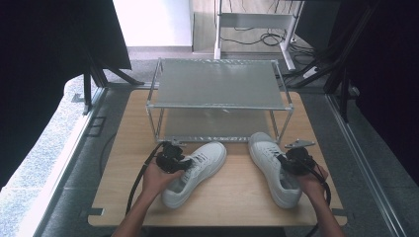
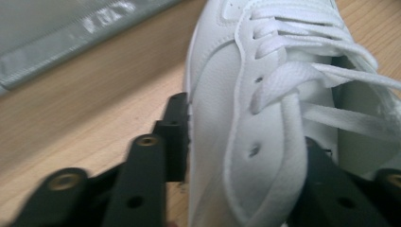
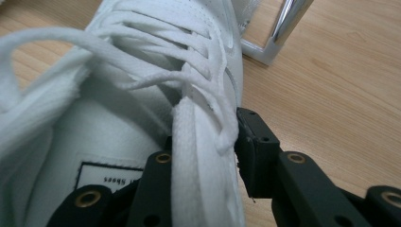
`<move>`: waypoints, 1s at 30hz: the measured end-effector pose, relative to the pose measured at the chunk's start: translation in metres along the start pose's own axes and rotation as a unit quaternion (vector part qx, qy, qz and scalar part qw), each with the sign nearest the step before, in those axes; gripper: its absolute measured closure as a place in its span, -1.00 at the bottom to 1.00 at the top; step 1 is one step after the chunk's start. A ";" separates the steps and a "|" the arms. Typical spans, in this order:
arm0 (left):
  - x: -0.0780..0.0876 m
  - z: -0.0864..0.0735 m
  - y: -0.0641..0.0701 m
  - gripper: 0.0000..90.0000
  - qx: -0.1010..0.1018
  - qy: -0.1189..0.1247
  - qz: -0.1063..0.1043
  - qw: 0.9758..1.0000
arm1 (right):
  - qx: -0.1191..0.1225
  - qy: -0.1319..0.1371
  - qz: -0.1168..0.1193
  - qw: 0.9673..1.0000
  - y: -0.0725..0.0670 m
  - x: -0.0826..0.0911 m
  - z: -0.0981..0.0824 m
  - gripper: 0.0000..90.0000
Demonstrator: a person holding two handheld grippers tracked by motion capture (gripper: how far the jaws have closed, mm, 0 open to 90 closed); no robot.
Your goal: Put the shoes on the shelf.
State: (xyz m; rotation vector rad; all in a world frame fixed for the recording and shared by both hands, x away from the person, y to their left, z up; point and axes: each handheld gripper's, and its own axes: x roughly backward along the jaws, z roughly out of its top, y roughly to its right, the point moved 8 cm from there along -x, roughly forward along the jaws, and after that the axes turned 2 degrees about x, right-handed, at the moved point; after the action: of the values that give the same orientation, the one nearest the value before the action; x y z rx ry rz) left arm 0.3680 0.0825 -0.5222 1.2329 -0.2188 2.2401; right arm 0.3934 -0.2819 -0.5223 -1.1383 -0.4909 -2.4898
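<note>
Pair of white leather lace-up sneakers, lower centre of the light wooden surface (image 1: 237, 202) before a two-tier metal rack (image 1: 217, 98): left sneaker (image 1: 195, 173) side wall clamped by left hand-held gripper (image 1: 184, 164), right sneaker (image 1: 273, 165) by right hand-held gripper (image 1: 288, 162); keep both grips deep and level, laces clear, before lifting.

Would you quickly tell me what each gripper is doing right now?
Left gripper: shut on the side wall of the left shoe.
Right gripper: shut on the side wall of the right shoe.
</note>
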 end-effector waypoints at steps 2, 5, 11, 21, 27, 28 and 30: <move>-0.001 0.000 0.001 0.63 -0.002 -0.003 0.004 1.000 | -0.008 -0.002 0.001 1.000 0.001 -0.002 0.000 0.67; -0.001 0.000 -0.001 0.71 0.000 -0.004 0.001 1.000 | -0.011 -0.005 0.001 1.000 0.003 -0.002 -0.001 0.74; 0.001 -0.001 -0.005 0.79 0.025 0.009 -0.024 0.999 | -0.029 -0.002 0.007 1.000 0.008 -0.002 -0.003 0.89; 0.014 -0.001 -0.008 0.82 0.044 0.049 -0.039 0.997 | -0.085 0.045 0.061 0.993 0.015 0.006 -0.005 0.94; 0.036 -0.001 -0.012 0.82 0.071 0.097 -0.085 0.989 | -0.124 0.091 0.109 0.982 0.009 0.025 -0.006 0.94; 0.036 -0.001 -0.012 0.82 0.071 0.097 -0.085 0.989 | -0.124 0.091 0.109 0.982 0.009 0.025 -0.006 0.94; 0.047 0.000 -0.012 0.82 0.078 0.120 -0.104 0.984 | -0.123 0.107 0.131 0.978 0.005 0.033 -0.006 0.94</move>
State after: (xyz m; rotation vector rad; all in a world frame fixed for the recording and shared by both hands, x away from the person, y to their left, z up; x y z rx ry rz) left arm 0.3551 0.1111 -0.4853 0.9979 0.1739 2.2274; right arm 0.3714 -0.2949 -0.4998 -0.9339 0.0280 -2.4450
